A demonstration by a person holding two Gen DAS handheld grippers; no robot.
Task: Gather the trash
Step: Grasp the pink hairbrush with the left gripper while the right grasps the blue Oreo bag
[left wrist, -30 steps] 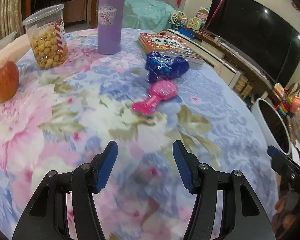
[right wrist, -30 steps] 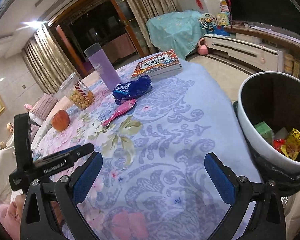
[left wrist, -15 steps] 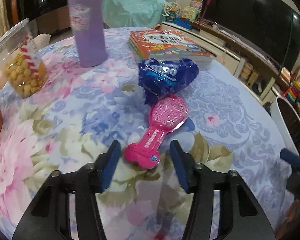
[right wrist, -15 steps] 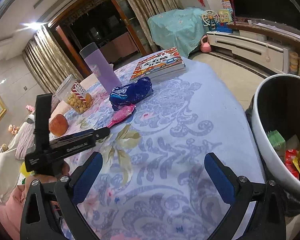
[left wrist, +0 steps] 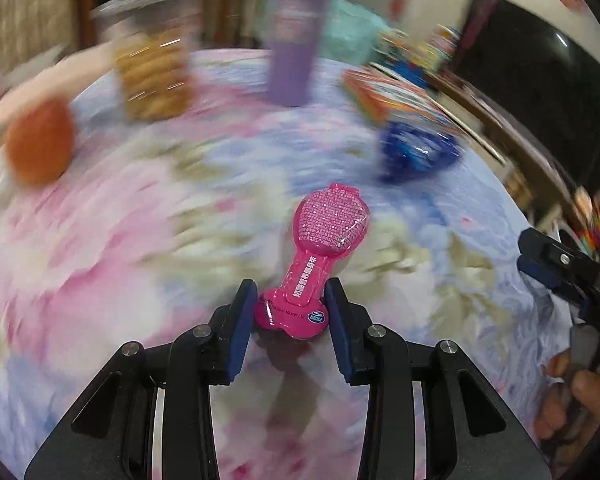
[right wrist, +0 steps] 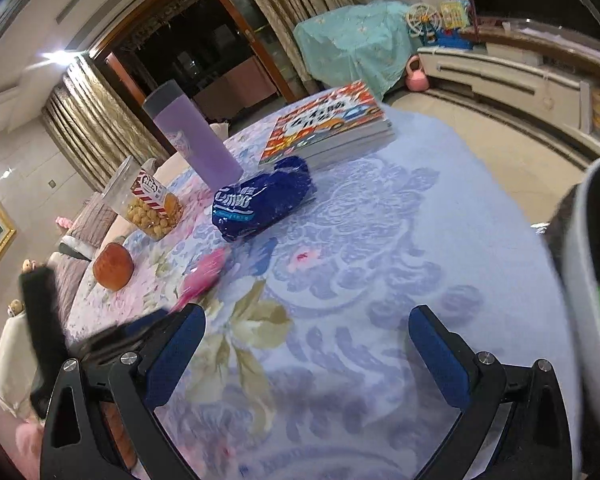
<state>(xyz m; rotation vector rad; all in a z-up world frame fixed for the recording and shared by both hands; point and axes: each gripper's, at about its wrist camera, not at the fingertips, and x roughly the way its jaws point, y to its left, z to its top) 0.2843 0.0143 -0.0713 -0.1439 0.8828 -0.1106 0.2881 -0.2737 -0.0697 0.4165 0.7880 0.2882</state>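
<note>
Setting: floral tablecloth [left wrist: 100, 264] in pink, blue and cream over a round table, in a living room with gold curtains and a dark television along the wall.

Left wrist view, tongs: left gripper [left wrist: 290, 304] at 6 o'clock, its blue pads on either side of the narrow handle end of the pink wrapper [left wrist: 320, 248]; the jaws are closing, both pads touching the sides of the wrapper.
Left wrist view, trash: pink wrapper runs from the pads toward 12 o'clock, its wide round end just above centre, sharp while all else is smeared.
Left wrist view, table items: blue snack bag [left wrist: 416, 152] at 1 o'clock, purple bottle [left wrist: 292, 52] at 12, snack jar [left wrist: 152, 76] at 11, orange fruit [left wrist: 40, 144] at 10, all blurred.
Left wrist view, edge: right gripper [left wrist: 540, 264] at 3 o'clock, a hand [left wrist: 576, 404] on its handle at 4.

Right wrist view, tongs: right gripper [right wrist: 306, 344] at 6 o'clock, jaws wide apart, only tablecloth between them.
Right wrist view, trash: pink wrapper [right wrist: 204, 276] blurred at 9 o'clock, just beyond the left pad; blue snack bag [right wrist: 260, 204] at 11 o'clock, near centre.
Right wrist view, others: books [right wrist: 328, 124] at 12, purple bottle [right wrist: 192, 136] at 11, snack jar [right wrist: 148, 200] and orange fruit [right wrist: 113, 266] at 10.
Right wrist view, bin: white bin [right wrist: 592, 280] at 3 o'clock, off the table's edge.
</note>
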